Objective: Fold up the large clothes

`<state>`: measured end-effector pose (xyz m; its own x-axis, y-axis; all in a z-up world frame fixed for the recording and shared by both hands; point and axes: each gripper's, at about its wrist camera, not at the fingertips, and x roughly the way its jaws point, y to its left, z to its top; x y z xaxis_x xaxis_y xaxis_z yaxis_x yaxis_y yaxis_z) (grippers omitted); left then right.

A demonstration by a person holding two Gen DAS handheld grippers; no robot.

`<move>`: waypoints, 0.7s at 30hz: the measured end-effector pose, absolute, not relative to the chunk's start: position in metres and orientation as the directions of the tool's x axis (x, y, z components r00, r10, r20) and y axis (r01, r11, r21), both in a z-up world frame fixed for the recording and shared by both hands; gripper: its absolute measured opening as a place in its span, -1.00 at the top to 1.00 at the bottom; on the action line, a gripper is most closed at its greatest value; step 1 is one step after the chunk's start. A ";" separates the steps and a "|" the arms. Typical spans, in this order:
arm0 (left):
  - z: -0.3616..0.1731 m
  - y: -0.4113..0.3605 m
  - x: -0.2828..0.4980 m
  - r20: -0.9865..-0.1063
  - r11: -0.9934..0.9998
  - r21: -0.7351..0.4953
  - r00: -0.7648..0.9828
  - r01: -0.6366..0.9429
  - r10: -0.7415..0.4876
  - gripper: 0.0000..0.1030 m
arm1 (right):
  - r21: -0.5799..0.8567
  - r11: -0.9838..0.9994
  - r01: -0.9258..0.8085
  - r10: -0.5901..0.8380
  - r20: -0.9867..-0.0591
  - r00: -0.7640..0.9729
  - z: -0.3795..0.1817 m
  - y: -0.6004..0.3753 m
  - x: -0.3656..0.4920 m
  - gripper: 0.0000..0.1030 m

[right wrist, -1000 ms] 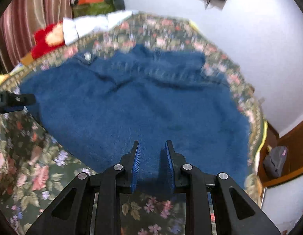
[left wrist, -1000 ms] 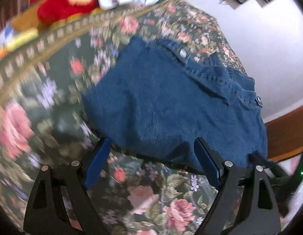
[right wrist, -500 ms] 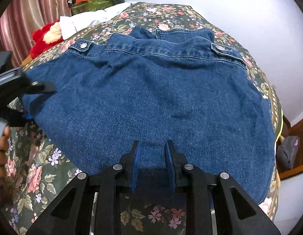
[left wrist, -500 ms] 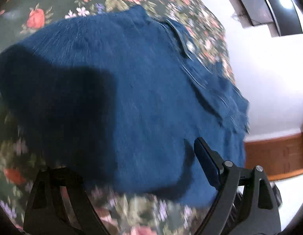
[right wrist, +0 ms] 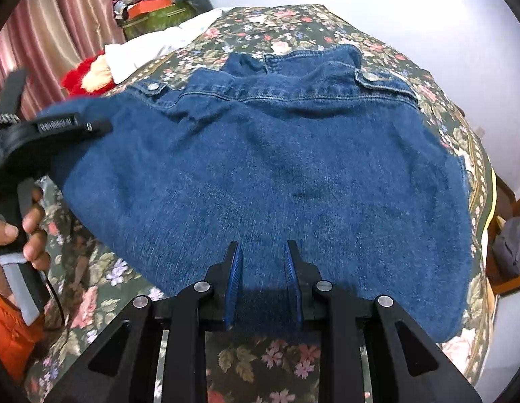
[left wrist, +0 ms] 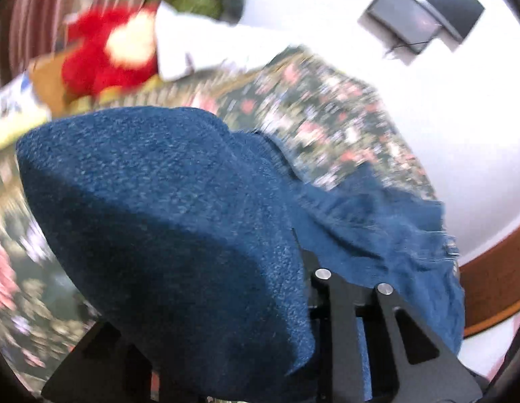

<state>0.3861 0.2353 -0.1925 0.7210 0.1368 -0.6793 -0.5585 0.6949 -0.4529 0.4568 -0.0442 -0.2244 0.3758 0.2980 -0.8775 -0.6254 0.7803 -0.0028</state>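
Observation:
A blue denim jacket (right wrist: 293, 168) lies back-up on the flowered bedspread (right wrist: 260, 362), collar at the far side. My right gripper (right wrist: 261, 262) is shut on the near hem, with a fold of denim between its blue pads. My left gripper (right wrist: 92, 126) is at the jacket's left edge, and its jaws are closing on the denim. That side is raised off the bed. In the left wrist view the lifted denim (left wrist: 159, 201) drapes over the jaws and hides the left finger. Only the right finger (left wrist: 313, 268) shows.
A person's hand (right wrist: 28, 235) grips the left tool's handle. A red plush toy (left wrist: 102, 57) and a white cloth (right wrist: 152, 47) lie at the bed's far left. Behind them are a clutter pile and a striped curtain. A grey bag (right wrist: 512, 245) sits on a wooden shelf to the right.
The left gripper went from wide open at the jacket's edge to closed onto the denim. It has lifted that side up. The right gripper has kept its hold on the hem.

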 end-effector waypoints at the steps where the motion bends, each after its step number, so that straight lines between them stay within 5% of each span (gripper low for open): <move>1: -0.175 0.233 0.381 -0.652 0.716 -0.445 0.743 -0.538 0.152 0.49 | 0.015 0.777 -0.629 0.315 -0.875 0.368 -0.218 -0.043 0.456 0.57; 10: -0.091 0.216 0.343 -0.499 0.826 -0.325 0.825 -0.461 0.264 0.51 | 0.279 0.704 -0.653 0.540 -0.808 0.237 -0.193 0.013 0.456 0.57; 18: -0.116 0.207 0.344 -0.568 0.859 -0.196 0.769 -0.473 0.293 0.52 | 0.486 0.687 -0.540 0.538 -0.840 -0.070 -0.283 0.056 0.465 0.57; 21: -0.123 0.194 0.351 -0.557 0.873 -0.142 0.767 -0.467 0.319 0.53 | 0.463 0.677 -0.573 0.524 -0.849 -0.068 -0.278 0.056 0.462 0.57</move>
<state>0.3509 0.1940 -0.1229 0.7668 0.3193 -0.5568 -0.4665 0.8731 -0.1418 0.4619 0.0562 -0.2784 -0.0676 0.5235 -0.8493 -0.5728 0.6767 0.4627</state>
